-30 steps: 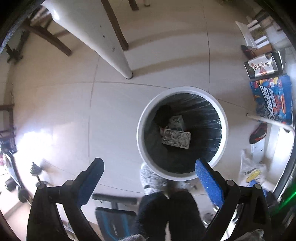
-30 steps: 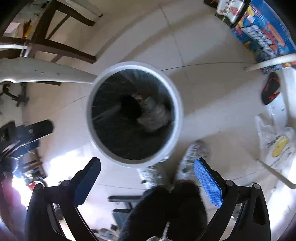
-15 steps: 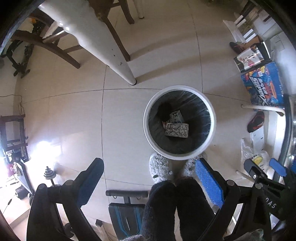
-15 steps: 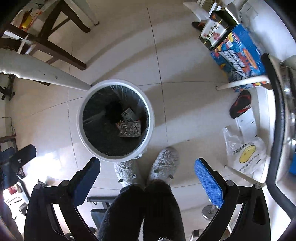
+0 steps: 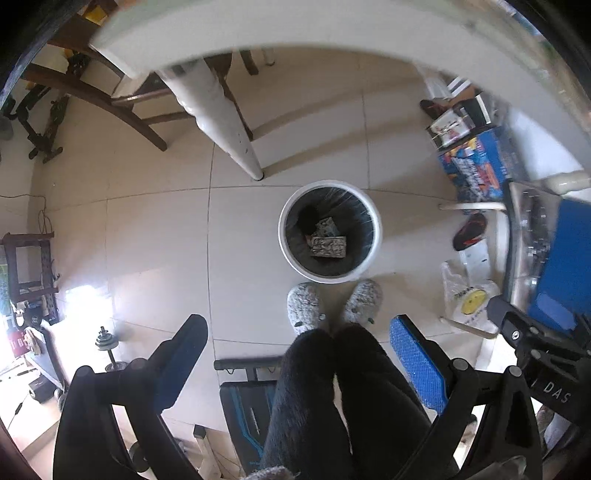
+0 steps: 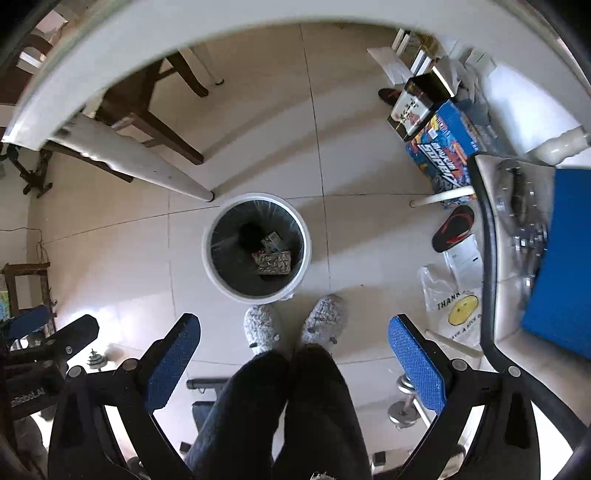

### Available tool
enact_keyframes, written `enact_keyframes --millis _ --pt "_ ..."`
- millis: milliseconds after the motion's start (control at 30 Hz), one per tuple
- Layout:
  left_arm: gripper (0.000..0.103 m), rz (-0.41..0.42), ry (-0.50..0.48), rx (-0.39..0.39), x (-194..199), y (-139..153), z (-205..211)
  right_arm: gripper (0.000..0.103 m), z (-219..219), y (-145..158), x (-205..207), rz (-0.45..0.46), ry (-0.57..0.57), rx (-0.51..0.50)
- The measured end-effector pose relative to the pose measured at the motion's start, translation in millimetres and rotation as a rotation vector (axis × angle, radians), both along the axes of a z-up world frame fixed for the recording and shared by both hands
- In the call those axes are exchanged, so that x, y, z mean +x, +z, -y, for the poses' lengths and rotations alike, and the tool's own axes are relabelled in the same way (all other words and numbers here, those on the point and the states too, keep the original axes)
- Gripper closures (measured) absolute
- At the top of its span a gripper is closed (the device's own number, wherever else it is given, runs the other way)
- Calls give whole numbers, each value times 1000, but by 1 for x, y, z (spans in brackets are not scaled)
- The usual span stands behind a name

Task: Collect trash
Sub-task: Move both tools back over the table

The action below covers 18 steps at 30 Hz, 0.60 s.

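Observation:
A white round trash bin (image 5: 373, 243) with a black liner stands on the tiled floor far below; it also shows in the right wrist view (image 6: 207, 258). Patterned packets (image 5: 328, 246) lie at its bottom, also seen in the right wrist view (image 6: 275, 262). My left gripper (image 5: 299, 354) is open and empty, high above the floor. My right gripper (image 6: 293, 354) is open and empty at a similar height. The right gripper also shows at the right edge of the left wrist view (image 5: 535, 343). The left gripper shows at the left edge of the right wrist view (image 6: 55, 343).
The person's legs and grey slippers (image 5: 304, 308) stand just in front of the bin. A white table edge (image 5: 295, 33) arcs across the top, with its leg (image 5: 221, 122) near the bin. Boxes (image 5: 476, 166), a sandal (image 6: 452, 229), a plastic bag (image 6: 452, 306) lie right.
Both grippers have risen well away from the bin, which now looks much smaller. The table edge has come into view at the top. Both stay open.

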<state>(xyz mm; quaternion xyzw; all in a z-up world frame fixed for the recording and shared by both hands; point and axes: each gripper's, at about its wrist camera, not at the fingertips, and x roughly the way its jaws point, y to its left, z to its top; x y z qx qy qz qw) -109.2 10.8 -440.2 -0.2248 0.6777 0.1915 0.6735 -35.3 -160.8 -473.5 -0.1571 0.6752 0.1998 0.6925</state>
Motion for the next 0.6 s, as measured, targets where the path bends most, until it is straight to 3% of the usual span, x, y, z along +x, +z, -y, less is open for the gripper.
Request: enact_keyframes --millis 300,433,600 --pt "2 103 -13 50 -1 94 -10 0 10 115 -5 -15 -57 82" --pt "2 191 -21 106 31 142 -24 0 9 161 11 15 -104 153" --pt "2 287 -32 183 91 190 -38 0 5 222 66 87 -176 222"
